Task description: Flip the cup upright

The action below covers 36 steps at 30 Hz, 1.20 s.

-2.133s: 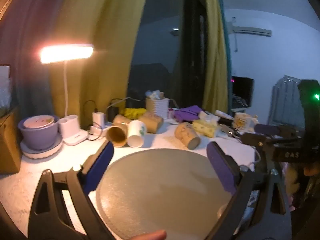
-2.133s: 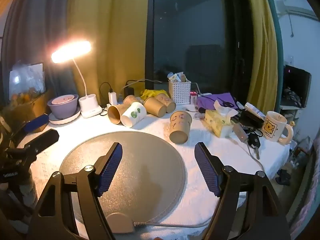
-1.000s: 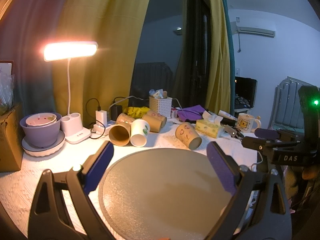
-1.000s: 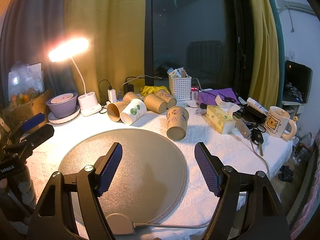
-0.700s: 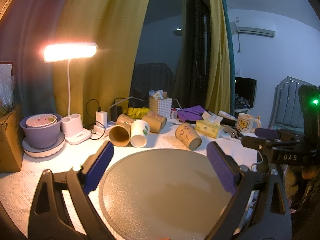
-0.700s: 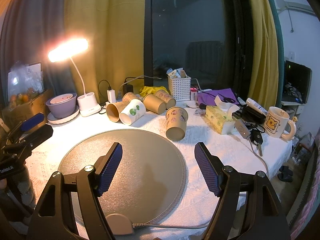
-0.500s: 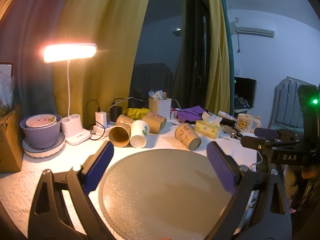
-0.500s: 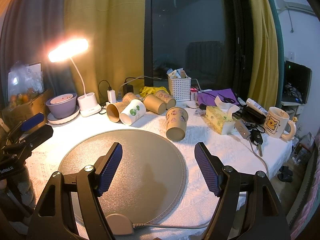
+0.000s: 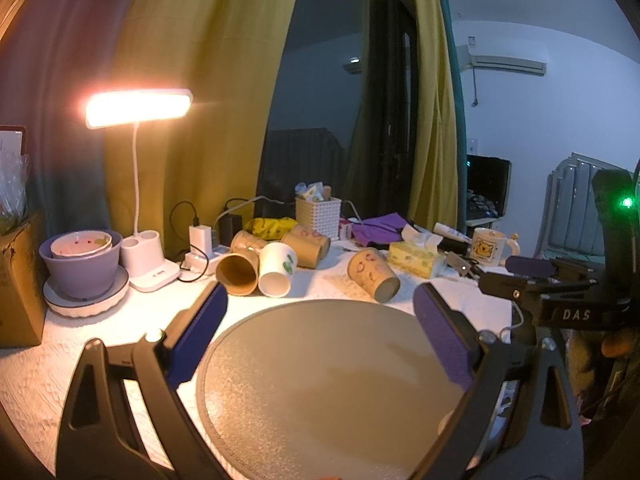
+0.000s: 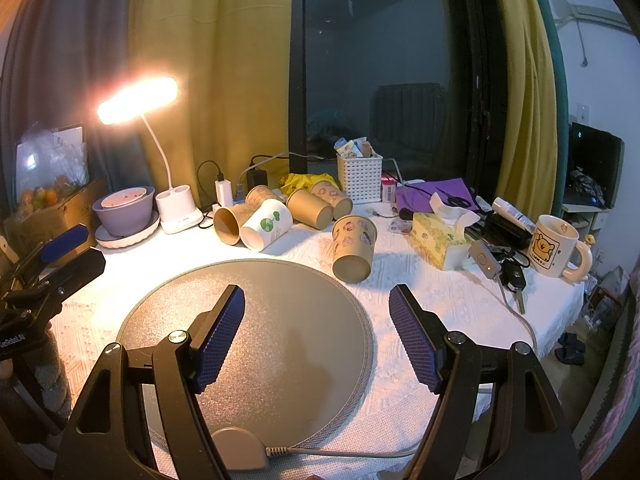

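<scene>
Well ahead — cup [image 10: 353, 249], beyond right claw [image 10: 316, 338]

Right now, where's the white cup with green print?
The white cup lies on its side behind the round mat, between a brown cup and another, left of centre in the right wrist view.

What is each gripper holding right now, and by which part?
Nothing. The left gripper and right gripper are both open and empty above the mat; the cup lies untouched beyond it.
</scene>
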Available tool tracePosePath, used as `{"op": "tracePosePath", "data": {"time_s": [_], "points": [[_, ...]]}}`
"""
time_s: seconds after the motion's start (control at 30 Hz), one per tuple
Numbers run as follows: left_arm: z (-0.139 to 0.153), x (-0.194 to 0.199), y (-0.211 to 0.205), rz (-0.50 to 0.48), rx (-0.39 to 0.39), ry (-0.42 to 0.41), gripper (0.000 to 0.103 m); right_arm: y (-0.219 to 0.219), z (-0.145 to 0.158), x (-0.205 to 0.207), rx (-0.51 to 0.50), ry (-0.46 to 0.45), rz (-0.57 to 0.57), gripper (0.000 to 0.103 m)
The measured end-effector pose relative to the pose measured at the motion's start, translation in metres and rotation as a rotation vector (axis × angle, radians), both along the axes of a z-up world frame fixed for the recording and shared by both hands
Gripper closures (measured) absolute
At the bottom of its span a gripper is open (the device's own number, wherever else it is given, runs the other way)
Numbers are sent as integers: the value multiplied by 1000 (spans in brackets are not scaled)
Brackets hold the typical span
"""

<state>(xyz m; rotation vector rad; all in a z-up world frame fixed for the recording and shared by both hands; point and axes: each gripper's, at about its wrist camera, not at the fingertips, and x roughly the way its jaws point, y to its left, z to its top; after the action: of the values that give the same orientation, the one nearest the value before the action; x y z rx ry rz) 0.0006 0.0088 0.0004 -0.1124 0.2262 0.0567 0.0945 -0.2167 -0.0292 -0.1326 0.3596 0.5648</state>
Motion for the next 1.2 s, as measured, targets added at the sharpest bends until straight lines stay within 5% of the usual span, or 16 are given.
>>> {"op": "tracePosePath", "data": {"time_s": [0.9, 1.2], "points": [[5, 9, -1, -3, 13, -2, 8, -7, 2, 12, 16, 5, -7, 25], [-1, 32, -3, 6, 46, 60, 8, -20, -6, 43, 46, 16, -14, 25]]}}
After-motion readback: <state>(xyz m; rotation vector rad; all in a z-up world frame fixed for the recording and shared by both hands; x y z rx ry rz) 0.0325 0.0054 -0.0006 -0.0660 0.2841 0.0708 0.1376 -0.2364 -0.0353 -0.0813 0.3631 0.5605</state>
